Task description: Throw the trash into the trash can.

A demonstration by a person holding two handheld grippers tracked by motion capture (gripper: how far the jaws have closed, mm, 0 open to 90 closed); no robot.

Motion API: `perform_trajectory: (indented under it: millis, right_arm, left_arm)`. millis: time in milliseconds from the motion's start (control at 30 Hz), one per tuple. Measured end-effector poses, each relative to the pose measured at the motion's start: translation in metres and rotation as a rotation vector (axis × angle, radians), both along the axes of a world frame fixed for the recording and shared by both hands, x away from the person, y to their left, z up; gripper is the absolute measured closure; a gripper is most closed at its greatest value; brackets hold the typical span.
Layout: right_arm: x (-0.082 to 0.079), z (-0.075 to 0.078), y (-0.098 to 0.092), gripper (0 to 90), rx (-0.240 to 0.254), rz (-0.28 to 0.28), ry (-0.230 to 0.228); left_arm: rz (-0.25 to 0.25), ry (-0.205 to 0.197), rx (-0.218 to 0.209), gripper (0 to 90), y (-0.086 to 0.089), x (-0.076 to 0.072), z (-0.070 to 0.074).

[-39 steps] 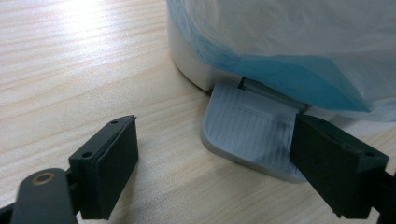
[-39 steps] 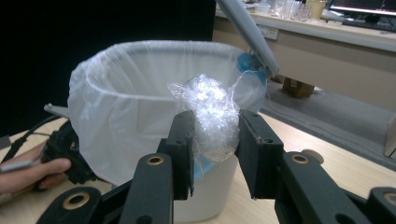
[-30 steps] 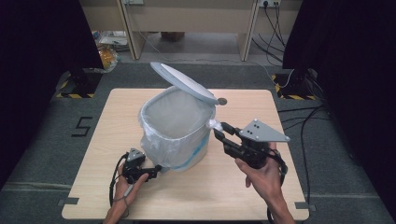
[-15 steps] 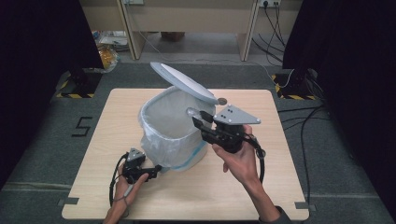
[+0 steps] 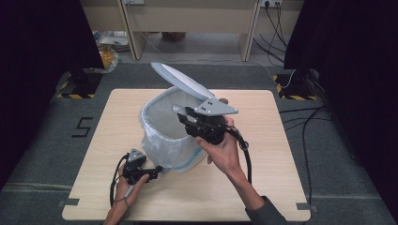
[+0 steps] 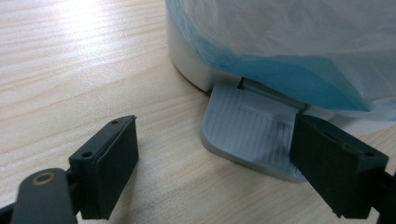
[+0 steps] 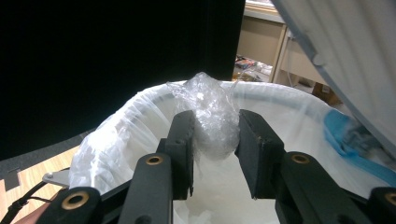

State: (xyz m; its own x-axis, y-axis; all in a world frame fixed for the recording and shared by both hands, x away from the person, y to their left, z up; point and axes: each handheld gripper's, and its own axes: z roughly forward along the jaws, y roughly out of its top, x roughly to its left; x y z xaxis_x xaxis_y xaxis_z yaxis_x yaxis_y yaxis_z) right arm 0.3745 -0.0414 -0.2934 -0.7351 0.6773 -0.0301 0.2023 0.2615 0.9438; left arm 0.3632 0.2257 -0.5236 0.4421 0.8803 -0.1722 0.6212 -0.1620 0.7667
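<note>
A white pedal bin (image 5: 169,140) lined with a translucent bag stands mid-table with its lid (image 5: 180,79) tipped up and back. My right gripper (image 5: 180,112) hovers over the bin's mouth, shut on a crumpled wad of clear plastic (image 7: 212,116) that bulges between and above its pads (image 7: 184,135). The bag's white rim (image 7: 140,100) lies just beneath it. My left gripper (image 5: 157,169) lies low on the table at the bin's front, open. In the left gripper view its right-hand jaw rests over the grey ribbed pedal (image 6: 252,128), while the other jaw stands over bare wood.
The wooden table (image 5: 281,140) has free room to the right and left of the bin. A small round brown object (image 5: 224,100) sits behind the bin. Light blue bag edge (image 6: 299,77) hangs over the bin's base. Cabinets and floor cables lie beyond the table.
My right gripper has travelled left with the plastic wad, from beside the bin's right side to over its open mouth. The left gripper and the lid have stayed put.
</note>
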Motion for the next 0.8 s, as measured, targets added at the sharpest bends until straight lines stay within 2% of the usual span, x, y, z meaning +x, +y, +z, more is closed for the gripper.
perform_trajectory:
  millis: [100, 167, 200, 233, 333, 567, 800]
  right_arm:
    - [0.003, 0.0, 0.005, 64.9, -0.002, 0.004, 0.005]
    - [0.005, -0.001, 0.007, 58.6, 0.0, -0.001, 0.009]
    - [0.005, -0.001, 0.007, 58.6, 0.0, -0.001, 0.009]
    - [0.008, -0.002, 0.009, 51.5, -0.001, -0.004, 0.01]
    - [0.009, -0.004, 0.008, 46.8, 0.009, -0.007, 0.021]
    - [0.001, -0.003, 0.001, 40.9, -0.002, -0.002, 0.005]
    - [-0.013, -0.002, -0.02, 35.6, 0.002, -0.005, -0.002]
  left_arm:
    - [0.0, 0.0, 0.0, 14.6, 0.0, 0.0, 0.0]
    - [-0.001, 0.0, 0.001, 14.6, 0.0, 0.0, 0.0]
    - [-0.001, 0.0, 0.001, 14.6, 0.0, 0.0, 0.0]
    - [-0.001, -0.001, 0.001, 14.6, 0.0, 0.0, 0.0]
    - [-0.002, 0.0, 0.001, 14.6, 0.0, 0.0, 0.0]
    - [-0.003, 0.0, 0.001, 14.6, 0.0, 0.0, 0.0]
    - [-0.003, -0.001, 0.002, 14.6, 0.0, 0.0, 0.0]
